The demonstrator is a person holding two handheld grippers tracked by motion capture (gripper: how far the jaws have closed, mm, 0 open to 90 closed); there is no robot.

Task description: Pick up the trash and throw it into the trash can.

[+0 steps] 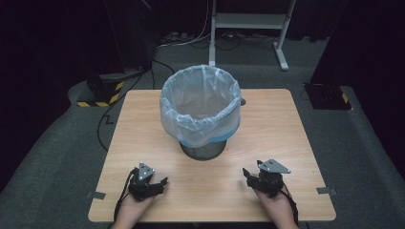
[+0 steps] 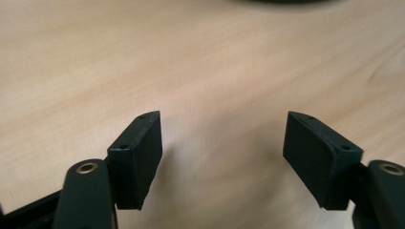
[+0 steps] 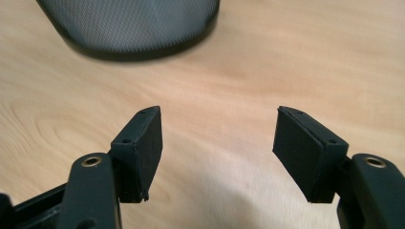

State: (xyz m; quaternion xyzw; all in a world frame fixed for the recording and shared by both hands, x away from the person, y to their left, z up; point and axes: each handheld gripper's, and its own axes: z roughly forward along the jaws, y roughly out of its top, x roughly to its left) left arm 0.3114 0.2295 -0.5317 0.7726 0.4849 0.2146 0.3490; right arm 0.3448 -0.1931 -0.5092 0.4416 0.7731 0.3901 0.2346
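A dark mesh waste bin stands in the middle of the wooden table, lined with a pale blue plastic bag folded over its rim. My left gripper rests near the front left edge, held by a hand, its jaws open over bare wood. My right gripper rests near the front right, also open with nothing between its jaws. The bin's mesh base shows ahead of the right gripper.
Grey carpet surrounds the table. A white metal frame and cables lie on the floor behind. A black and yellow striped base sits at the back left. Tape tabs mark the table's front corners.
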